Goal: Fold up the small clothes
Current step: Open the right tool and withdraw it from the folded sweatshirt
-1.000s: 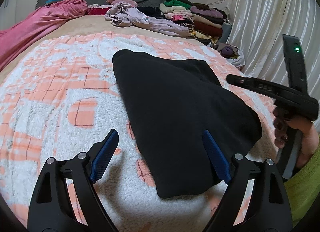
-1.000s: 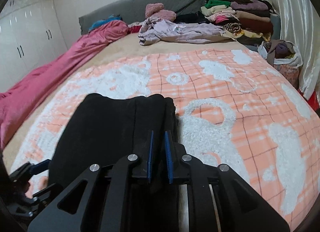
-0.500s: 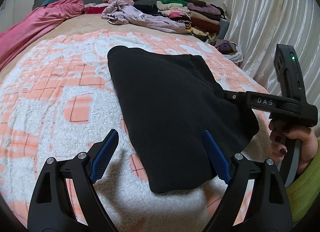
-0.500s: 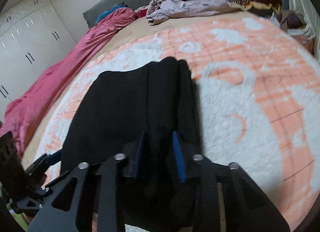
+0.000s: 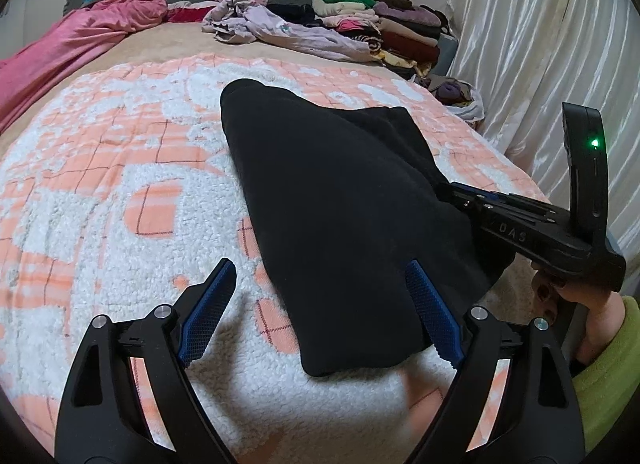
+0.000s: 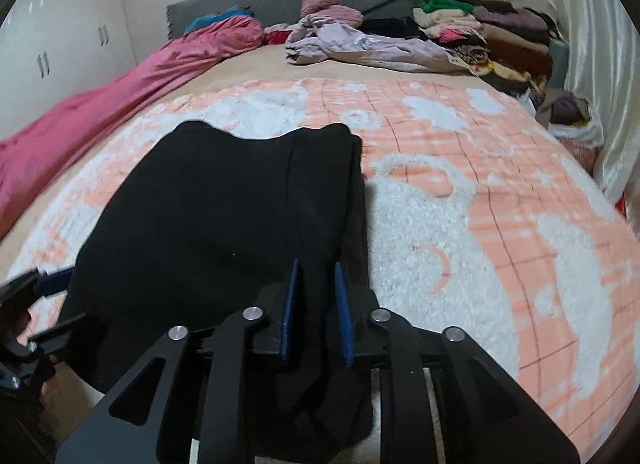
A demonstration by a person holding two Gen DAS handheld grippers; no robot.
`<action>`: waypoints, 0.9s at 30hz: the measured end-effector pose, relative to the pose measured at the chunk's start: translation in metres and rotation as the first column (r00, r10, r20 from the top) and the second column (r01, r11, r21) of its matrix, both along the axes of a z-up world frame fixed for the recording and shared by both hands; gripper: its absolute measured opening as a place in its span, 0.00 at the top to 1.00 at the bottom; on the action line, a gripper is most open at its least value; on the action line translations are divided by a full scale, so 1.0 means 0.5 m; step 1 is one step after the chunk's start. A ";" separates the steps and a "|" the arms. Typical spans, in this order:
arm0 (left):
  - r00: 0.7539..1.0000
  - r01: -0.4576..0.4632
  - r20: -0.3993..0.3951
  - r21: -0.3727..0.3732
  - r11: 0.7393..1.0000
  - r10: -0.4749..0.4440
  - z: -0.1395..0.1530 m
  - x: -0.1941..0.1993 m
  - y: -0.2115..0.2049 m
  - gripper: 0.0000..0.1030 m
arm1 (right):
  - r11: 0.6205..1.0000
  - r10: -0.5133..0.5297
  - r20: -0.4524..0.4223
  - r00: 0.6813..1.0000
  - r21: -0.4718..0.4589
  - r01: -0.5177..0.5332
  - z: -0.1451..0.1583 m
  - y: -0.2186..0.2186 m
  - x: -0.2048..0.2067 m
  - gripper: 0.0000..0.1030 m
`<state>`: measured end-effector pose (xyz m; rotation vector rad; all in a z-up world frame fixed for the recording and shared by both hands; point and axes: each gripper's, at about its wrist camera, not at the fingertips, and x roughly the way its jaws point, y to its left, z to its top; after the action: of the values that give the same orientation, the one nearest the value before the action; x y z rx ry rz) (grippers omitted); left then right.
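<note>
A black garment [image 5: 340, 199] lies folded on the peach and white blanket [image 5: 120, 191]; it also shows in the right wrist view [image 6: 224, 215]. My left gripper [image 5: 320, 304] is open, its fingers astride the garment's near corner without touching. My right gripper [image 6: 316, 296] has its blue pads [image 6: 289, 304] a narrow gap apart with the garment's edge between them. It shows in the left wrist view [image 5: 452, 191] at the garment's right edge.
A pink duvet [image 6: 120, 91] lies along the left of the bed. Loose lilac clothes [image 5: 288, 31] and a stack of folded clothes [image 5: 384, 23] sit at the far end. A bag of clothes [image 5: 456, 95] and a white curtain [image 5: 540, 43] are at right.
My right gripper has come down onto the garment's right edge and its pads have parted slightly around the cloth. My left gripper has stayed open near the front corner.
</note>
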<state>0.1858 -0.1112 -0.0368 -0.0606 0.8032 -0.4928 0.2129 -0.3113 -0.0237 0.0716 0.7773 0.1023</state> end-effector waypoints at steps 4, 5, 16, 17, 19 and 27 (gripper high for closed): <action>1.000 -0.003 -0.002 0.001 1.000 0.003 0.002 0.000 0.001 0.22 | 0.999 -0.017 -0.001 1.000 0.028 0.017 0.004 -0.012 -0.006 0.78; 1.000 -0.004 -0.002 0.002 1.000 0.004 0.003 -0.001 0.002 0.22 | 0.999 -0.022 -0.001 1.000 0.030 0.022 0.006 -0.012 -0.006 0.75; 0.999 -0.036 0.024 -0.011 0.999 0.036 0.036 -0.021 0.024 0.14 | 0.995 -0.098 0.086 0.991 0.043 0.095 0.062 -0.028 -0.090 0.34; 0.999 -0.040 0.031 -0.011 0.999 0.040 0.040 -0.025 0.026 0.13 | 0.994 -0.103 0.099 0.990 0.043 0.100 0.067 -0.029 -0.100 0.28; 0.998 -0.050 0.050 -0.010 0.999 0.050 0.053 -0.038 0.034 0.09 | 0.993 -0.114 0.152 0.982 0.044 0.108 0.086 -0.031 -0.132 0.22; 0.984 -0.117 0.134 0.020 0.993 0.114 0.094 -0.093 0.059 0.09 | 0.992 -0.126 0.253 0.959 0.018 0.125 0.125 -0.024 -0.228 0.08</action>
<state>0.1391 -0.0817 0.0104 -0.0480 0.6721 -0.3717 0.0989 -0.3234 0.0388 0.1070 0.5154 -0.0093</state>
